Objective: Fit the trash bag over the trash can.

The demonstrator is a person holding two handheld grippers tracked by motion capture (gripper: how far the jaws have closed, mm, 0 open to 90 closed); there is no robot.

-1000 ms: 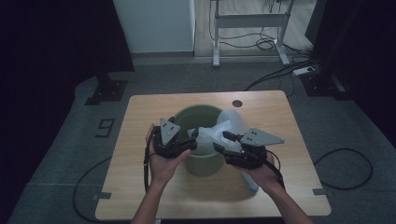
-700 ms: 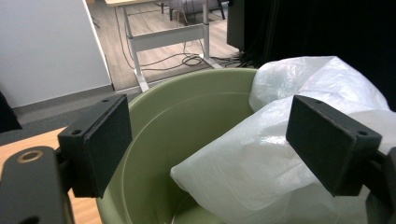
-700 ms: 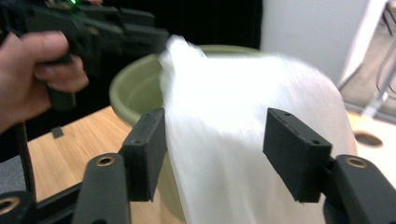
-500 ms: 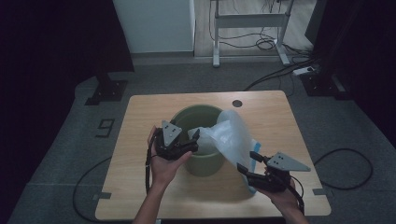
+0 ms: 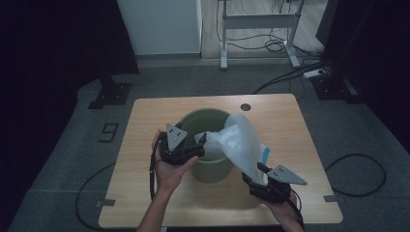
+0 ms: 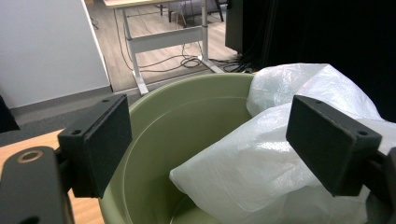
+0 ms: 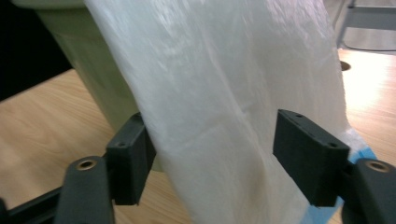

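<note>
Right gripper view showed the right gripper point(image 7: 212, 154) with jaws apart, having just been opening, the white plastic bag point(image 7: 224, 93) hanging between them. The left gripper point(image 6: 205, 140) stood open over the green bucket point(image 5: 209, 166), where the bag's upper part lay inside and draped over the rim.

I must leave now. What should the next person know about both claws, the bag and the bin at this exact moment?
Left claw: open at the near rim of the green bin, jaws on either side of the rim and a fold of the white plastic bag; no squeeze visible.
Right claw: low, right of the bin, jaws just opened; the hanging bag passes between them, not pinched.
Things: bin upright mid-table; bag partly inside, most of it draped over the right rim down to the tabletop.
Done: one part of the bag is in the bin.
Left: probably spread the bag open and fit it around the rim.
</note>
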